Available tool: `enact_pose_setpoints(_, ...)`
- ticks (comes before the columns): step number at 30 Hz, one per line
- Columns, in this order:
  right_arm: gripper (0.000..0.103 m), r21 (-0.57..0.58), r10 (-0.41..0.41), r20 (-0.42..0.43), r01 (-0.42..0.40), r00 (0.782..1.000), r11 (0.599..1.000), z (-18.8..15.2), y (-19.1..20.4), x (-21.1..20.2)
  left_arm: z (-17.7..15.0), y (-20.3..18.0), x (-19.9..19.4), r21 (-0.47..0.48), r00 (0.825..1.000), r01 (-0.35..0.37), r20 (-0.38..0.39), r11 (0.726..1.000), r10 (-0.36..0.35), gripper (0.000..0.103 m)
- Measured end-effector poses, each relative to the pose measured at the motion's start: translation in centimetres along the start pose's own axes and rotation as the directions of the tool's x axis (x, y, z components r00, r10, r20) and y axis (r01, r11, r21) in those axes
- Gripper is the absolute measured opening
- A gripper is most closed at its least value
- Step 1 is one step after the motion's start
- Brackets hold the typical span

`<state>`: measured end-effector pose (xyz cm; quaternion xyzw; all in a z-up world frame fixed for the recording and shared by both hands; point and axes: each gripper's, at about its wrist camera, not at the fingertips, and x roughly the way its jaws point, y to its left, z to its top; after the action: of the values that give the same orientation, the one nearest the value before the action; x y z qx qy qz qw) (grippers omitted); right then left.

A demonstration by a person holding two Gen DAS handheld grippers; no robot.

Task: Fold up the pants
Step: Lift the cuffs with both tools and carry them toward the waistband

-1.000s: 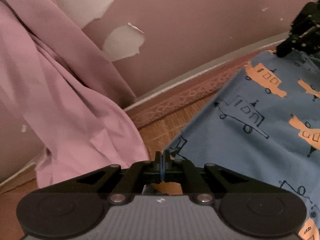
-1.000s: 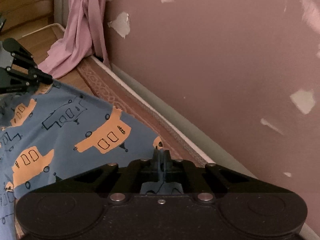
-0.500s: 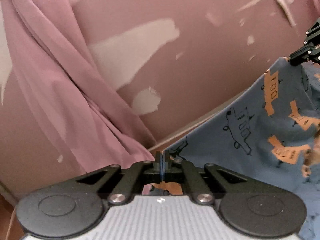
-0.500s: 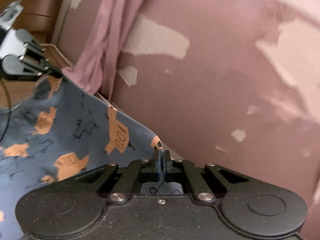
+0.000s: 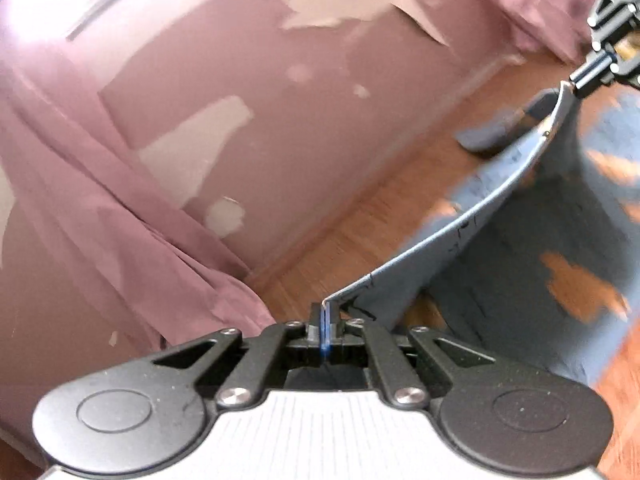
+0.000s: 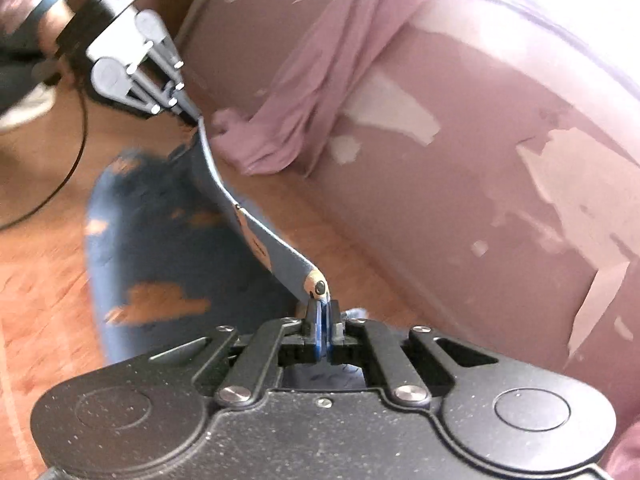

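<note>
Both tongs [image 5: 325, 317] [image 6: 322, 312] pinch the pants' [image 5: 520, 264] top edge above floor [image 5: 360, 236].

Each of the 2 fisheye views is sitting just behind its own gripper and looking forward along the fingers. The left wrist view is riding close over the left gripper [image 5: 325, 322], facing the pink wall [image 5: 248, 60] and the curtain [image 5: 120, 216], with the right gripper [image 5: 591, 76] showing far off at the upper right. The right wrist view is hugging the right gripper [image 6: 322, 322], aiming at the same wall, with the left gripper [image 6: 188, 114] appearing at the upper left. Both views are sharing the pants [image 5: 520, 216] stretched between them, the wooden floor [image 5: 360, 236], the wall and the curtain
</note>
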<state>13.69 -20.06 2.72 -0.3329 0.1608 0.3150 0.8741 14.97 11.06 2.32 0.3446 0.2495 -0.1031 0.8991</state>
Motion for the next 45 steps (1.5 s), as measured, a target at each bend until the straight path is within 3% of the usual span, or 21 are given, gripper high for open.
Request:
enact_pose_setpoints(6, 0.000, -0.021, 0.036, -0.082, -0.038, 0.996, 0.999, -2.8, 6.8, 0.5, -3.7, -4.0, 0.4, 0.103, 0.996, 0.061, -0.076, 0.993, -0.054, 0.000)
enact_pose_setpoints(11, 0.003, 0.046, 0.062, -0.110, -0.057, 0.992, 0.997, -2.6, 7.2, 1.4, -4.2, -4.2, 0.5, 0.104, 0.994, 0.068, -0.088, 0.992, -0.059, 0.000)
enact_pose_setpoints(13, 0.013, 0.050, 0.079, -0.116, -0.074, 0.990, 0.996, -2.4, 6.7, 1.7, -4.4, -4.4, 0.4, 0.116, 0.995, 0.061, -0.086, 0.991, -0.051, 0.007)
enact_pose_setpoints(15, 0.039, 0.016, 0.070, -0.119, -0.069, 0.990, 0.997, -2.5, 6.8, 1.6, -4.5, -4.5, 0.4, 0.128, 0.995, 0.055, -0.089, 0.990, -0.044, 0.017)
enact_pose_setpoints(17, 0.048, -0.016, 0.070, -0.112, -0.072, 0.991, 0.997, -2.8, 7.0, 1.1, -4.6, -4.7, 0.5, 0.155, 0.996, 0.041, -0.089, 0.987, -0.027, 0.029)
enact_pose_setpoints(19, 0.050, -0.044, 0.073, -0.114, -0.079, 0.991, 0.996, -2.8, 7.0, 1.3, -4.8, -4.7, 0.6, 0.175, 0.995, 0.041, -0.093, 0.984, -0.025, 0.038)
enact_pose_setpoints(26, 0.053, -0.135, 0.100, -0.101, -0.113, 0.990, 0.984, -2.5, 8.0, 1.8, -4.8, -4.3, 1.3, 0.159, 0.988, 0.079, -0.145, 0.984, -0.056, 0.037)
enact_pose_setpoints(29, 0.048, -0.182, 0.107, -0.088, -0.121, 0.990, 0.976, -2.2, 8.4, 1.8, -4.8, -4.2, 1.3, 0.157, 0.987, 0.084, -0.148, 0.984, -0.061, 0.014)
enact_pose_setpoints(31, 0.028, -0.201, 0.109, -0.089, -0.125, 0.990, 0.972, -2.1, 8.5, 2.2, -4.7, -4.4, 1.2, 0.170, 0.988, 0.080, -0.143, 0.982, -0.056, 0.002)
enact_pose_setpoints(32, 0.009, -0.206, 0.108, -0.093, -0.125, 0.990, 0.971, -2.0, 8.5, 2.3, -4.7, -4.6, 1.2, 0.178, 0.989, 0.076, -0.142, 0.981, -0.051, 0.001)
enact_pose_setpoints(33, 0.002, -0.206, 0.105, -0.095, -0.122, 0.990, 0.971, -2.0, 8.4, 2.4, -4.6, -4.7, 1.1, 0.183, 0.989, 0.072, -0.138, 0.980, -0.047, 0.001)
enact_pose_setpoints(41, 0.001, -0.120, 0.048, -0.009, -0.048, 0.999, 0.992, -0.8, 7.6, 0.2, -3.8, -4.3, -1.4, 0.204, 0.998, 0.028, -0.053, 0.979, -0.018, 0.000)
enact_pose_setpoints(45, 0.001, -0.097, 0.044, 0.001, -0.044, 0.999, 0.994, -0.9, 7.9, -1.0, -4.4, -4.4, -2.7, 0.181, 0.999, 0.027, -0.047, 0.983, -0.019, 0.000)
